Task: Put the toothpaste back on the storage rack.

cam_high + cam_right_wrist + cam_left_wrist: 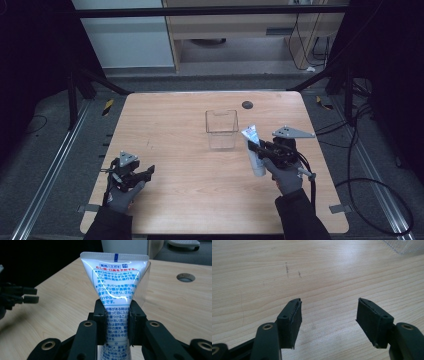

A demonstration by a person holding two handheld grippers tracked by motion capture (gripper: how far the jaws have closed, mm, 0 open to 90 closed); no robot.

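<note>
A white toothpaste tube (250, 134) with blue and red print is pinched between the jaws of my right gripper (256, 150), to the right of a clear plastic box (221, 129). In the right gripper view the tube (116, 280) stands with its flat crimped end up, and the gripper (117, 325) is shut on its lower half. My left gripper (148, 172) rests low at the table's front left, open, with bare wood between its pads (329, 312). It also appears far off at the left of the right gripper view (27, 295).
The wooden table (190, 200) has a round cable hole (247, 105) behind the box. A corner of the clear box (407, 246) shows at the top right of the left gripper view. Cables trail on the floor to the right.
</note>
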